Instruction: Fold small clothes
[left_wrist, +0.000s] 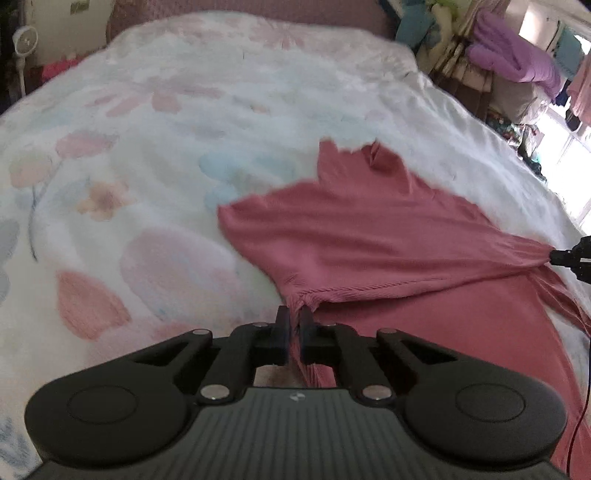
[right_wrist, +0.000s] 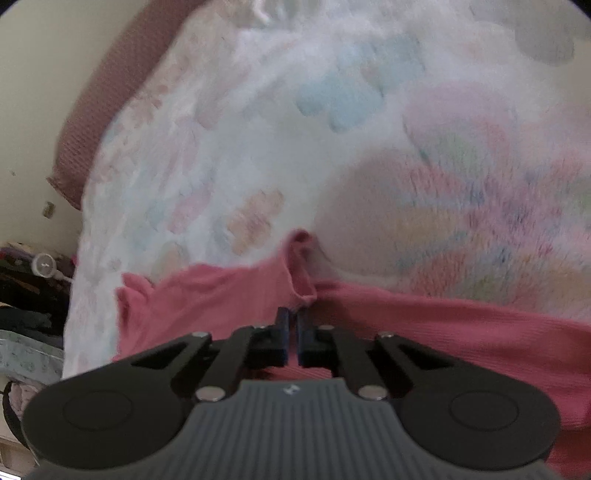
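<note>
A small pink ribbed garment (left_wrist: 351, 236) is stretched above a bed with a floral cover (left_wrist: 147, 129). My left gripper (left_wrist: 294, 314) is shut on one bunched corner of its hem. My right gripper (right_wrist: 294, 314) is shut on another bunched edge of the same pink garment (right_wrist: 229, 295). The right gripper also shows at the right edge of the left wrist view (left_wrist: 570, 256), with the cloth pulled taut between the two. Part of the garment hangs below both grippers.
The bed cover (right_wrist: 258, 129) fills most of both views. A pink headboard (left_wrist: 258, 11) lies at the far end. Piled clothes (left_wrist: 517, 62) stand to the right of the bed. A white fan (left_wrist: 24, 40) stands at the far left.
</note>
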